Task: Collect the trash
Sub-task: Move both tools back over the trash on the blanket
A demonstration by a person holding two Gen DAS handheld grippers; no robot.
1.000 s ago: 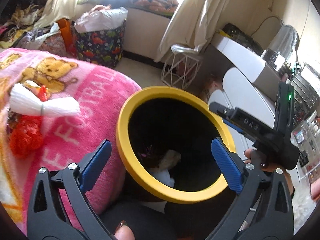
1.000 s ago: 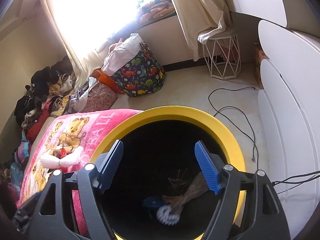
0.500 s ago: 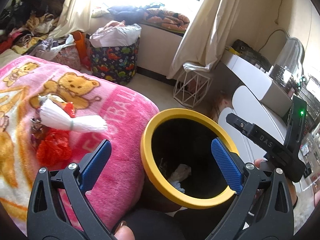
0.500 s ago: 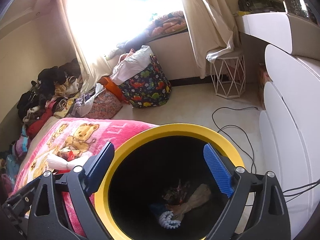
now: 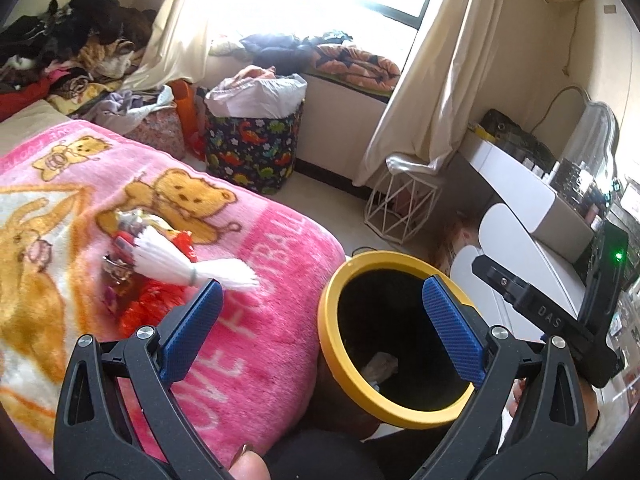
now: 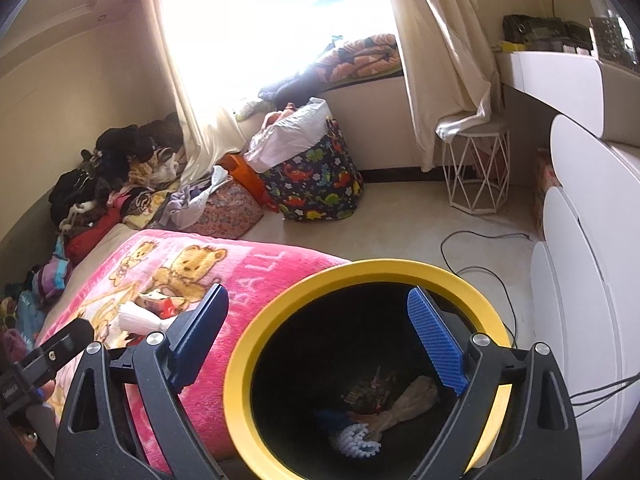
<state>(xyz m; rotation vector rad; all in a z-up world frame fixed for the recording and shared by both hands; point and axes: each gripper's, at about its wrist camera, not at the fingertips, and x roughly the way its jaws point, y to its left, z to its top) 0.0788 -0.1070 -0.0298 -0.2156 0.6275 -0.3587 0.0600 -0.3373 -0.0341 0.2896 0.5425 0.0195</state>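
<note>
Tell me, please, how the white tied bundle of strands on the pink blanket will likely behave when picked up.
The white bundle looks light and floppy: thin strands fan loosely from one tie. Gripped at the band, it probably stays together; gripped at its fanned end, strands may slip. The plush pink blanket should keep it from rolling.

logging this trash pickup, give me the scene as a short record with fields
bin: black bin with yellow rim, upright on the floor beside the bed
in bin: crumpled brown paper, white-and-blue scrap, dark wrappers
left to collect: white fringed bundle and red wrappers on the pink bear blanket
left gripper: open, empty
right gripper: open, empty, above the bin
</note>
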